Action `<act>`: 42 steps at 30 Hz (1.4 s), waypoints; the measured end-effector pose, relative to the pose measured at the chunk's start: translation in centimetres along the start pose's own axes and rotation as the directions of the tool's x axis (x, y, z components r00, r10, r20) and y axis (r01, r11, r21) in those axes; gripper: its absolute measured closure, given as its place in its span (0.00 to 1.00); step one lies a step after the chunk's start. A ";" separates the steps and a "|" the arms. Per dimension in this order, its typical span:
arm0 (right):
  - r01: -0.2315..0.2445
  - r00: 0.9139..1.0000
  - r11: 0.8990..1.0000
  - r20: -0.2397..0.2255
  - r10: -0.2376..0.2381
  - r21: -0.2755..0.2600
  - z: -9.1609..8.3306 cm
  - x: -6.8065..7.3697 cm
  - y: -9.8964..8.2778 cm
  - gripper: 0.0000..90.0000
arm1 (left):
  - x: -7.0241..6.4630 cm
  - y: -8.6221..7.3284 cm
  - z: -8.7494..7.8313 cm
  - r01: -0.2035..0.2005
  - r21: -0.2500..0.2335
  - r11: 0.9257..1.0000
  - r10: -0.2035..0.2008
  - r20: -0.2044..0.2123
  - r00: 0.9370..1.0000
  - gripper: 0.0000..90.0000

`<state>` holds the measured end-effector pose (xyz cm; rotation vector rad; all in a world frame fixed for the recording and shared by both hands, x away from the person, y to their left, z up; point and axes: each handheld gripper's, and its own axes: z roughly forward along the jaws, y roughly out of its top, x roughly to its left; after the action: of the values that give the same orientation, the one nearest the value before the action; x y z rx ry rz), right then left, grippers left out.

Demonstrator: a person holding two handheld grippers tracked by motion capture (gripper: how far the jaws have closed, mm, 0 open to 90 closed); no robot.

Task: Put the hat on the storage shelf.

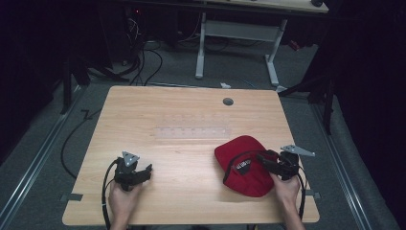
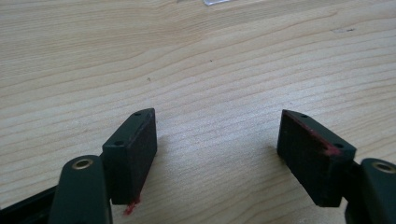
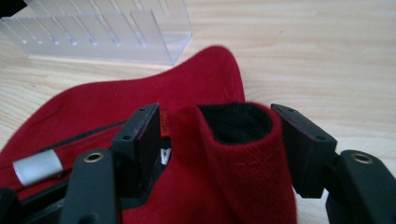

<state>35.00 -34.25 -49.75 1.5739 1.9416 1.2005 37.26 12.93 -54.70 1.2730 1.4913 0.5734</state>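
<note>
A red cap (image 1: 244,165) lies on the wooden worktop (image 1: 186,153) toward its near right corner, crown side up from what I can make out, with a black strap and a small silver fitting (image 3: 37,167) along one side. The right gripper (image 1: 269,162) comes in low from the right-hand edge, and in the right gripper view a raised fold of the red fabric (image 3: 243,154) with a dark lining stands between its jaws. The jaws stand apart; the right one looks close against the cloth and the left one has a gap beside it, so I would not call this a grip yet. Over near the near left corner the left gripper (image 1: 142,171) rests low over bare wood, its jaws wide apart with nothing between them. A clear plastic slotted rack (image 1: 194,128) sits in the middle of the worktop, just beyond the cap and apart from it. To my eye the step in hand is getting hold of the cap by that fold at its edge. The next move would call for the right jaws to close squarely on the fold, deep enough that the soft cloth does not slip out, before any lifting. If the cap is meant to be shaped or turned, the left gripper would likely need to cross over and take the opposite edge.
</note>
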 end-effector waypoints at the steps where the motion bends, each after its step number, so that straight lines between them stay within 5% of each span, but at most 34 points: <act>1: -0.012 1.000 1.000 -0.011 0.012 0.005 0.2 -0.1 -0.1 0.42 | 0.0 0.0 0.0 0.000 0.000 1.000 0.000 0.000 1.000 0.32; 16: -0.035 0.997 0.999 -0.063 0.036 0.022 1.0 -1.1 -0.7 0.66 | 0.0 0.0 0.0 0.000 -0.001 1.000 0.000 -0.002 1.000 0.32; 29: 0.054 0.994 0.998 -0.100 -0.051 0.024 0.6 -0.8 -0.7 0.89 | 0.0 0.0 0.0 0.002 0.001 1.000 -0.002 0.003 1.000 0.33; 42: 0.106 0.987 0.994 -0.122 -0.107 -0.017 -1.2 0.8 0.3 0.92 | -0.1 -0.1 0.0 -0.006 0.006 1.000 0.006 0.016 1.000 0.33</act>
<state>34.04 -33.92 -48.66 1.4018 2.0637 1.2885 37.18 12.80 -54.70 1.2845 1.4775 0.5617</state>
